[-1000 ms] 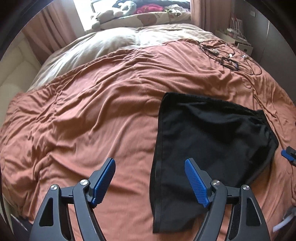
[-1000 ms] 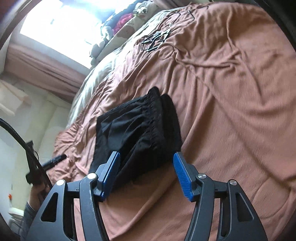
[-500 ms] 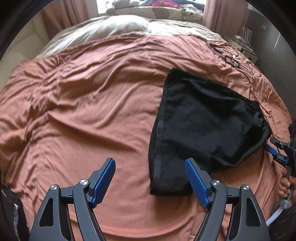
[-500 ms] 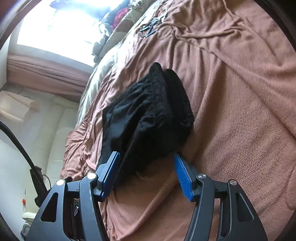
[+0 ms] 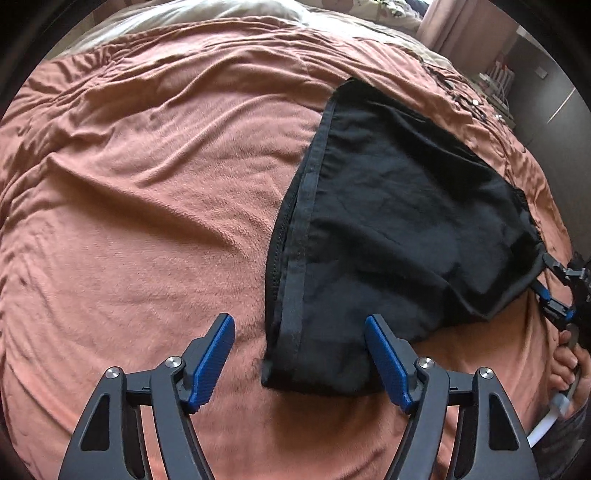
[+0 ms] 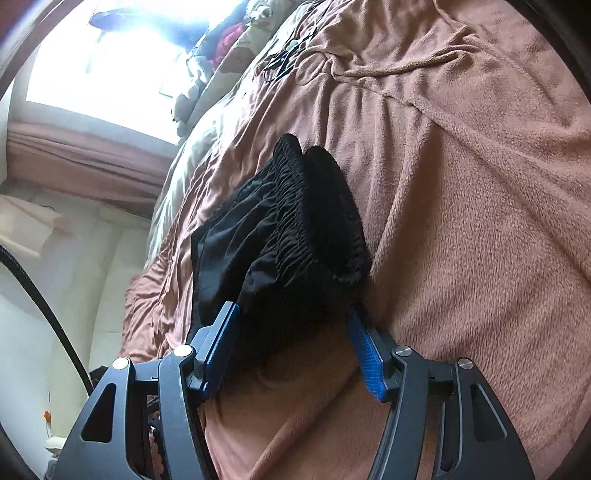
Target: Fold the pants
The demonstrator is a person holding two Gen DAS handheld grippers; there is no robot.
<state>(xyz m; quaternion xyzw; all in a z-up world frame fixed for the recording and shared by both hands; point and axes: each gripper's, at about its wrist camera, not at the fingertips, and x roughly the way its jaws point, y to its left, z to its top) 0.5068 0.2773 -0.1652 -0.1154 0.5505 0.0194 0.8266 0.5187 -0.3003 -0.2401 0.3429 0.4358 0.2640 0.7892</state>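
Black pants [image 5: 388, 229] lie folded on a rust-coloured blanket [image 5: 147, 184], leg hems toward the left gripper, gathered waistband [image 6: 295, 214] toward the right gripper. My left gripper [image 5: 299, 358] is open, its fingers on either side of the near hem corner, low over the blanket. My right gripper [image 6: 291, 332] is open, its fingers straddling the near waistband corner. It also shows at the right edge of the left wrist view [image 5: 554, 291], at the pants' far corner.
A beige duvet [image 5: 221, 11] and soft toys [image 6: 221, 48] lie at the head of the bed. Cables [image 6: 284, 55] lie on the blanket's far side. A bright window [image 6: 110, 55] and a cream wall are to the left in the right wrist view.
Both grippers have moved in and down toward the pants, still open. The left now frames the hem corner and the right frames the waistband corner.
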